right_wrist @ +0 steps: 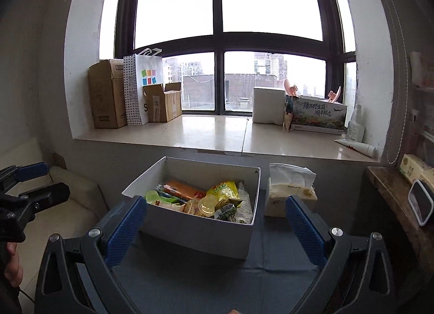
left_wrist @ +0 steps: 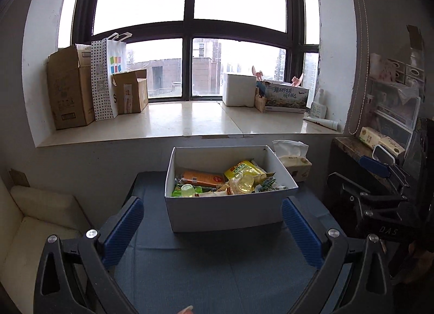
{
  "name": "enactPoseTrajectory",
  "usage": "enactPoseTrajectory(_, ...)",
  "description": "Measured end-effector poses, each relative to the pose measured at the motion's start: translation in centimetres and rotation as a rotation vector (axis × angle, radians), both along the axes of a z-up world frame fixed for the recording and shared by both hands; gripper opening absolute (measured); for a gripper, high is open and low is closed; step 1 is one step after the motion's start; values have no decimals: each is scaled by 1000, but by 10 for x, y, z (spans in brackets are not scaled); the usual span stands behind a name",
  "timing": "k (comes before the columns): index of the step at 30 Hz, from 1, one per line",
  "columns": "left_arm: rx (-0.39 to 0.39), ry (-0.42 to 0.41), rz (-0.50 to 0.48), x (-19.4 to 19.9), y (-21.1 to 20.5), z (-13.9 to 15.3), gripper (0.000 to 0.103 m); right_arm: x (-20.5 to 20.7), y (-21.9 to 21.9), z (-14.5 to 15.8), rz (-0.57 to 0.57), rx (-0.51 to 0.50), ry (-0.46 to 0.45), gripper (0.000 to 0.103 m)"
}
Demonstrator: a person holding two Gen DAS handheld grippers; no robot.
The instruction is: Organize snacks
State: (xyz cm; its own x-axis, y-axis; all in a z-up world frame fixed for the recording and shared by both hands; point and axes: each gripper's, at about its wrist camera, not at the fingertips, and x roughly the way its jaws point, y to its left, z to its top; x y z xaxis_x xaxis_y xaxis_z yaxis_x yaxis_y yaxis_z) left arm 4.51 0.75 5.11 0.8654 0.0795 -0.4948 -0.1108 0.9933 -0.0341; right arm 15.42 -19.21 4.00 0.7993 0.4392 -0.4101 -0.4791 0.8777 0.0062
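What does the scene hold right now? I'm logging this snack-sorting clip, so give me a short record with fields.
container: white box on the blue-grey cloth
contents: mixed snacks, including an orange packet, a yellow packet and a clear jelly cup
beside box: tissue pack, on its right
left gripper: open, empty
right gripper: open, empty
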Motion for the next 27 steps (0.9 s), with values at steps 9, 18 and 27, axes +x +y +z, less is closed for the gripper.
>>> enactPoseTrajectory(9,-18,77,-14,-39,-28,-27,103,-52,-15,-27,51,15,178,103)
enactPoseTrajectory(18,-61,90,10,-37,-17,-29,103,-56,-17,-34,71,37,224,103)
enactPoseTrajectory(27,-69,89,11,-40,-12,-28,103,-55,-24,-32,78,73,239,103)
